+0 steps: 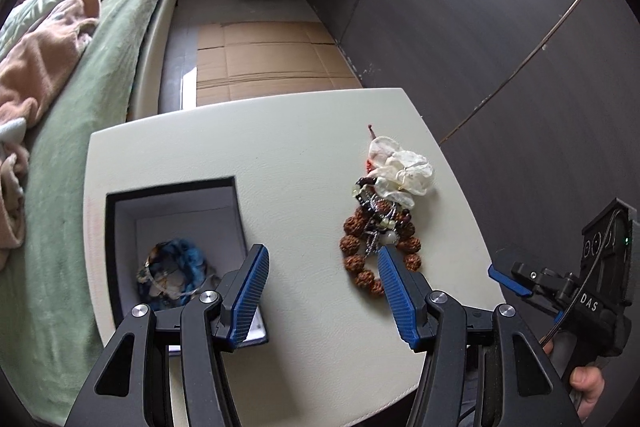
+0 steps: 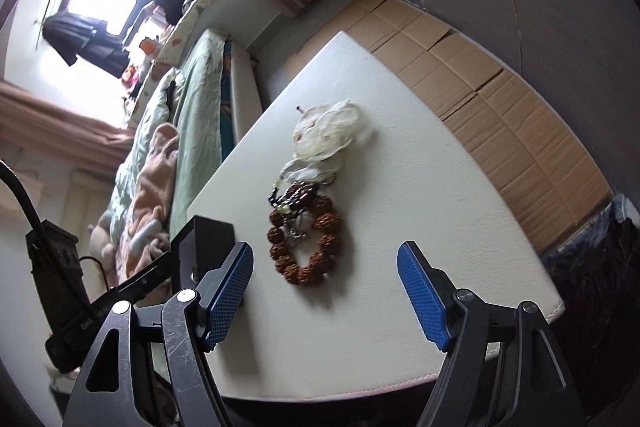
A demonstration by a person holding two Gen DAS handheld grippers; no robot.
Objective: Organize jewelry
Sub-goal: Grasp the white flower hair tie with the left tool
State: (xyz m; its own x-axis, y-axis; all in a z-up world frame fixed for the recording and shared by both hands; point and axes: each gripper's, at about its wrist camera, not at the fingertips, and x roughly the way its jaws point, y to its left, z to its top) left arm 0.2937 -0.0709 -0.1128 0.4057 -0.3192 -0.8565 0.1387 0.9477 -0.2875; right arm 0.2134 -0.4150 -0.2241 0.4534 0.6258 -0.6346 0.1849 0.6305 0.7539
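A black box (image 1: 176, 211) with a pale lining sits open at lower left of the left view, holding a blue scrunchie (image 1: 176, 275). Right of centre lies a heap: a bracelet (image 1: 360, 255) of rough brown beads, a dark bead string (image 1: 370, 199) and a white scrunchie (image 1: 400, 171) touching above it.

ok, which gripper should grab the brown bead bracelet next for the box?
Left, probably. The left gripper is open, its right fingertip beside the brown knobbly-bead bracelet, with the open black box right beside it. The right gripper is open too, but farther from the box.
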